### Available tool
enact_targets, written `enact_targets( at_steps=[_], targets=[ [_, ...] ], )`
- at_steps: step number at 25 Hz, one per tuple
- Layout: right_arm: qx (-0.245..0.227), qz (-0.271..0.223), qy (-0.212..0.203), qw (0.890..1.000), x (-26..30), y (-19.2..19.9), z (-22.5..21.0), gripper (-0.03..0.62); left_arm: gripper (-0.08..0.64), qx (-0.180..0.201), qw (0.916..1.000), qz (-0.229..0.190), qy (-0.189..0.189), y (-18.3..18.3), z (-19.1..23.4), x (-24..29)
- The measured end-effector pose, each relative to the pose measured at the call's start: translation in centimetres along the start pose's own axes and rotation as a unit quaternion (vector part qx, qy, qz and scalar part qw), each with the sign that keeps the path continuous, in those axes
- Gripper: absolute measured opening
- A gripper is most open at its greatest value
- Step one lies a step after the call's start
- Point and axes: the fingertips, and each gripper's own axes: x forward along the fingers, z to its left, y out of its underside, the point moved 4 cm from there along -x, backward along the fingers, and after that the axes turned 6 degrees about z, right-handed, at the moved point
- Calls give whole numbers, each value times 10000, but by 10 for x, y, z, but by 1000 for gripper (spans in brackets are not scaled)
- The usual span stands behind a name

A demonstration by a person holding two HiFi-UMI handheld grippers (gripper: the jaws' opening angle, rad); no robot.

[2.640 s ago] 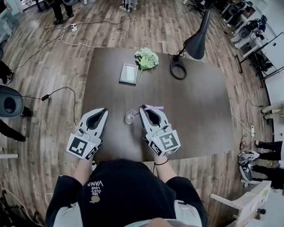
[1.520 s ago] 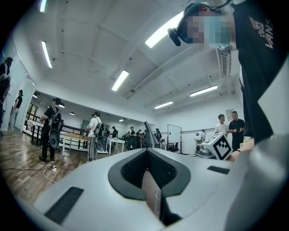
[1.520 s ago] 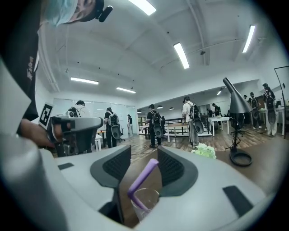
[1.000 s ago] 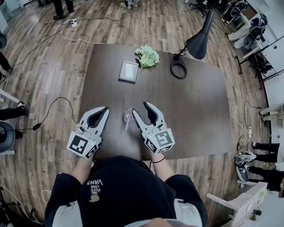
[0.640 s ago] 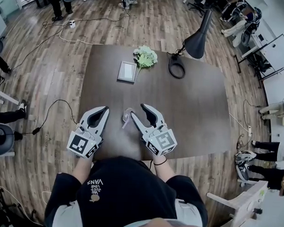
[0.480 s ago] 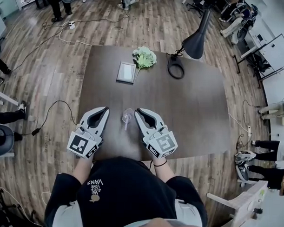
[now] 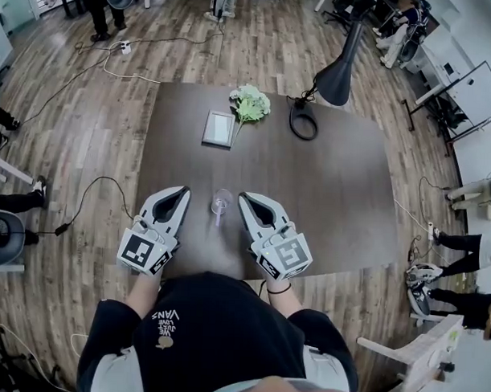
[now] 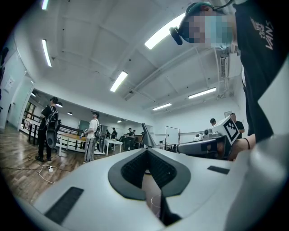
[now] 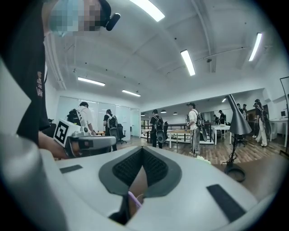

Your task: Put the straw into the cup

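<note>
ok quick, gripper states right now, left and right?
Left gripper: shut, empty.
Right gripper: jaws just closed, shut on nothing; the purple straw stands in the clear cup.

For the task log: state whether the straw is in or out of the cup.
In: the straw stands in the upright cup, its upper end leaning over the near rim.
</note>
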Motion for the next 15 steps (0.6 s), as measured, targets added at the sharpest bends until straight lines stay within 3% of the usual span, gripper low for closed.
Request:
enact_targets(
  at_steps=[15],
  targets=[
    [5,-48,118,9999,-8,-4,-5,17,8,41,10000,12,22,-4,-6,2]
  ],
)
